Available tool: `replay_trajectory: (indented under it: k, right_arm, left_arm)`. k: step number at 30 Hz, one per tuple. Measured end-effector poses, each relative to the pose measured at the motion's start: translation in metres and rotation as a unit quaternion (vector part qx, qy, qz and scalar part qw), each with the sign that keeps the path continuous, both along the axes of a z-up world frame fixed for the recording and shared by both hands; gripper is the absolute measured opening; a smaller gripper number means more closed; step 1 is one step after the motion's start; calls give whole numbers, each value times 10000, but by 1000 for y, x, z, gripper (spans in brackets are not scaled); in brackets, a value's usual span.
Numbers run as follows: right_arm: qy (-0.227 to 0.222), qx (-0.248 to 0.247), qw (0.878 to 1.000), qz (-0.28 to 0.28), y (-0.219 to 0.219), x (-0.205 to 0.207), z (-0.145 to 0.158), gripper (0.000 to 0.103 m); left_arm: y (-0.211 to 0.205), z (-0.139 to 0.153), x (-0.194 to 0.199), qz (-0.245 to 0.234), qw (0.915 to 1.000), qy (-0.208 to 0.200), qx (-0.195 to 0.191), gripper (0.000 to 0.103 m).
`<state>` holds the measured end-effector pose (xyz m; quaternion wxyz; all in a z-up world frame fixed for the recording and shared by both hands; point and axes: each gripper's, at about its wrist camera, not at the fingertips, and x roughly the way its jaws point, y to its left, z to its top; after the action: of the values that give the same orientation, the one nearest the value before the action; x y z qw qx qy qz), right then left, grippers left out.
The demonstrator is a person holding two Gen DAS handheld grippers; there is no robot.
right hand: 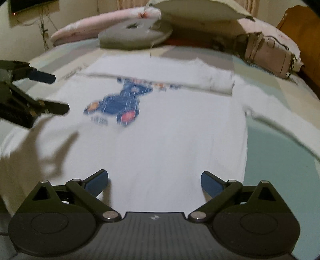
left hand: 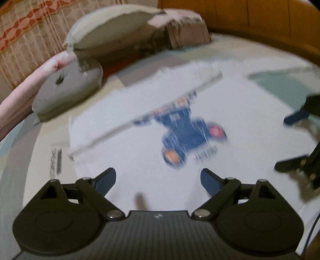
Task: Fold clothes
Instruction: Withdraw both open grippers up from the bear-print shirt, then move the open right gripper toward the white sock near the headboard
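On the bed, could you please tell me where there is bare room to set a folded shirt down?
Bare bedsheet lies free right of the white T-shirt, below the handbag. A narrower strip lies left of the shirt, below the grey cushion. The far end is crowded with pillows, cushion and handbag.

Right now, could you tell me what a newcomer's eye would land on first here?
The white T-shirt spread over the bed, with its blue car print partly covered by a folded-over strip of fabric. Beyond it lie grey and cream pillows, with a beige handbag at the far right. Both grippers hover above the shirt, jaws wide and empty.
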<state>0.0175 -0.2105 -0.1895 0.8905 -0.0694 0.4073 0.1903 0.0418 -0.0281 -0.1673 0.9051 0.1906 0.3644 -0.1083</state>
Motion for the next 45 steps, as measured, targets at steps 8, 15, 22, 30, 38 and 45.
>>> replay_trajectory:
  k: [8, 15, 22, 30, 38, 45]
  right_arm:
    - [-268, 268, 9993, -38, -14, -28, -9, 103]
    - [12, 358, 9994, -27, -23, -25, 2, 103]
    - [-448, 977, 9893, -985, -95, -19, 28, 103]
    - [-981, 1236, 9504, -2679, -216, -7, 27, 103]
    - [-941, 1905, 9067, -3644, -303, 21, -4, 103]
    - [-1167, 2483, 8838, -3790, -326, 36, -15, 103]
  left_arm:
    - [20, -17, -26, 869, 9902, 378, -1030, 95]
    - [7, 11, -33, 901, 9911, 97, -972, 95]
    - [-16, 20, -38, 655, 9900, -46, -1244, 95]
    - [-36, 20, -42, 300, 9927, -166, -1152, 95]
    - [-42, 16, -34, 257, 9937, -132, -1086, 95]
    - [-48, 11, -23, 242, 9938, -63, -1086, 95]
